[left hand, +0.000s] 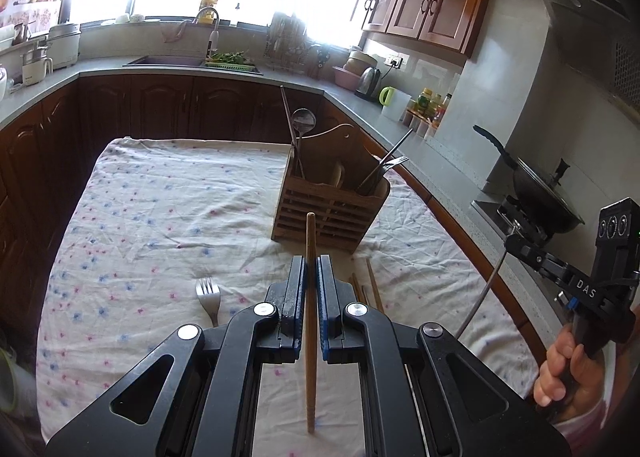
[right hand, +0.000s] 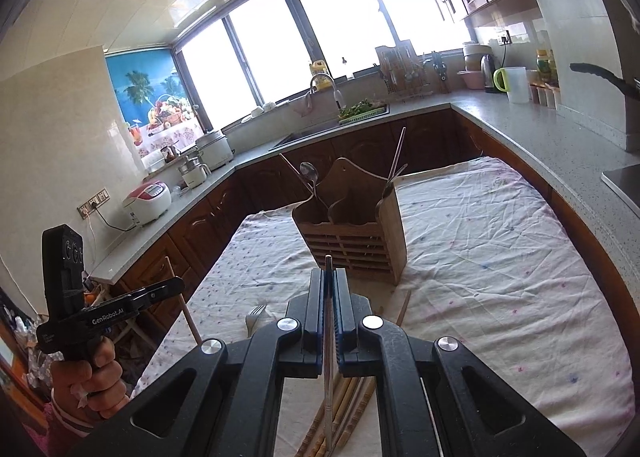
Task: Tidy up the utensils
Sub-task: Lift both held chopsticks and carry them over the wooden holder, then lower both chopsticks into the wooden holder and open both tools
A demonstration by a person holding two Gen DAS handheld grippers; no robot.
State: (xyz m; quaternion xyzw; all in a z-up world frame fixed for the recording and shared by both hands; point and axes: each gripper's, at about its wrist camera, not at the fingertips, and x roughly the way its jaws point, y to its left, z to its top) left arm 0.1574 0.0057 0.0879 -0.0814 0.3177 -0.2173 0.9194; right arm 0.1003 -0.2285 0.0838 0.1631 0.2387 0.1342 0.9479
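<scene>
My left gripper point(left hand: 311, 259) is shut on a wooden chopstick point(left hand: 310, 357) that runs lengthwise between its pads, raised above the floral cloth. My right gripper point(right hand: 329, 271) is shut on a thin metal chopstick point(right hand: 328, 385). Both point toward the wooden utensil holder point(left hand: 332, 209) point(right hand: 356, 235), which stands on the cloth and holds a spoon, a fork and metal chopsticks. A fork point(left hand: 209, 295) point(right hand: 254, 316) lies on the cloth to the left. Several wooden chopsticks point(right hand: 350, 409) point(left hand: 373, 285) lie on the cloth below the right gripper. Each view shows the other gripper at its edge, held by a hand.
The cloth-covered table point(left hand: 160, 209) sits inside a U-shaped kitchen counter point(left hand: 452, 169). A wok point(left hand: 540, 197) stands on the stove at the right. A sink point(right hand: 320, 133), a kettle and jars line the far counter, and rice cookers point(right hand: 148, 201) stand at the left.
</scene>
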